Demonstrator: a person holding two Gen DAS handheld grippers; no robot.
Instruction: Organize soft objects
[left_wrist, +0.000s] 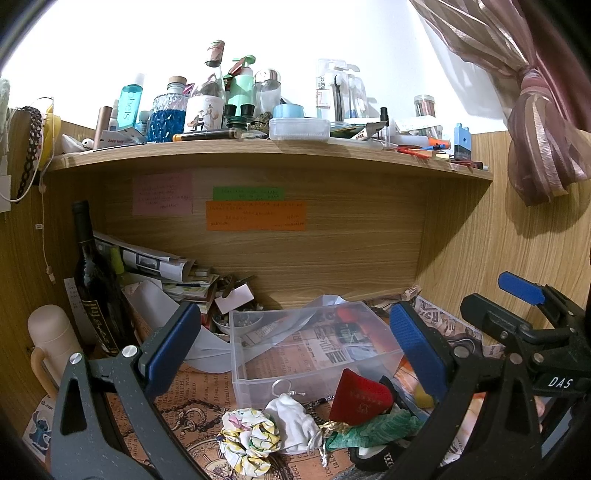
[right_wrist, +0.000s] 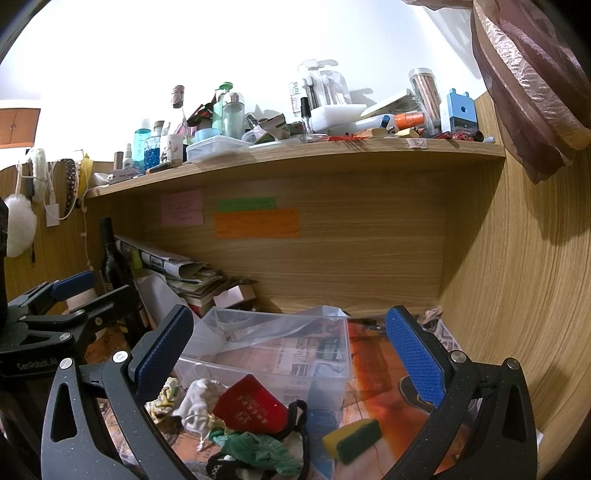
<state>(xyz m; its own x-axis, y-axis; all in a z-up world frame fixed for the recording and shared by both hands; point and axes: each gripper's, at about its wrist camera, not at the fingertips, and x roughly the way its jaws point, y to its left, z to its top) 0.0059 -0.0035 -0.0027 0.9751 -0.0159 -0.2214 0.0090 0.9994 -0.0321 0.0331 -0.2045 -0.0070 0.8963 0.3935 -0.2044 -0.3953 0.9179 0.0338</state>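
A pile of soft things lies on the desk in front of a clear plastic bin (left_wrist: 314, 354) (right_wrist: 273, 354): a floral scrunchie (left_wrist: 251, 439) (right_wrist: 164, 400), a white drawstring pouch (left_wrist: 293, 421) (right_wrist: 199, 400), a red pouch (left_wrist: 360, 398) (right_wrist: 251, 406), a green cloth (left_wrist: 376, 428) (right_wrist: 258, 450) and a yellow-green sponge (right_wrist: 352, 439). My left gripper (left_wrist: 295, 343) is open and empty above the pile. My right gripper (right_wrist: 291, 350) is open and empty, also above it. The bin holds nothing that I can see.
A dark wine bottle (left_wrist: 96, 288) (right_wrist: 112, 258), a beige flask (left_wrist: 51, 339) and stacked papers (left_wrist: 166, 273) crowd the left. A shelf (left_wrist: 258, 155) loaded with bottles hangs above. A wooden wall (right_wrist: 517, 295) closes the right. The right gripper shows in the left wrist view (left_wrist: 524, 332).
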